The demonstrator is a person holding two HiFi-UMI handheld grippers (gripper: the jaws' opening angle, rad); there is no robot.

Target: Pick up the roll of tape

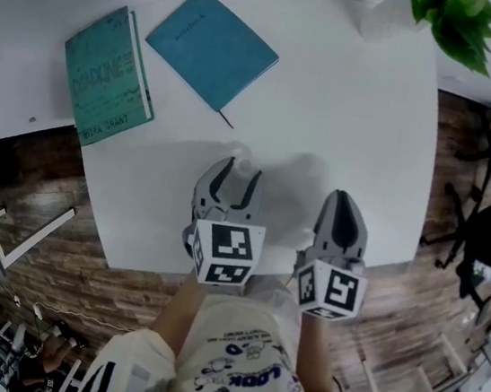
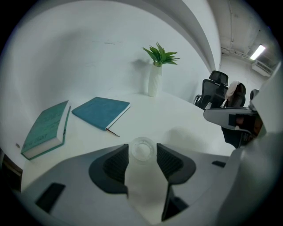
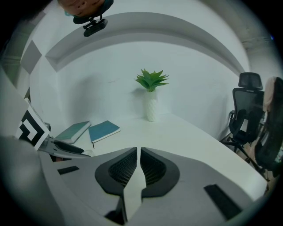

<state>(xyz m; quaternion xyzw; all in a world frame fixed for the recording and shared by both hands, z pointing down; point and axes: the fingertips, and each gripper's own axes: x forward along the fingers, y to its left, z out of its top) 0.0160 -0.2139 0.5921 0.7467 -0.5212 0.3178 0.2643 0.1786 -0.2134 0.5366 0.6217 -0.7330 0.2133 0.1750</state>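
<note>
Head view first: the tape [image 1: 243, 156], a clear roll, lies flat on the white worktop [image 1: 348, 114] close to its near edge, right between the tips of the left gripper [image 1: 238, 170]. The right gripper [image 1: 344, 204] hangs over that same near edge, off to the right and apart from the roll. Two teal books [image 1: 108, 76] lie towards the far left corner, and a plant [image 1: 456, 16] stands at the far right corner. Over to the left gripper view: the fingers [image 2: 116, 164] stand apart, one on each side of the roll, close against it; whether they press on it, I can't tell. And the right gripper view: the fingers [image 3: 124, 167] are together, only a thin slit between them, with nothing in it.
</note>
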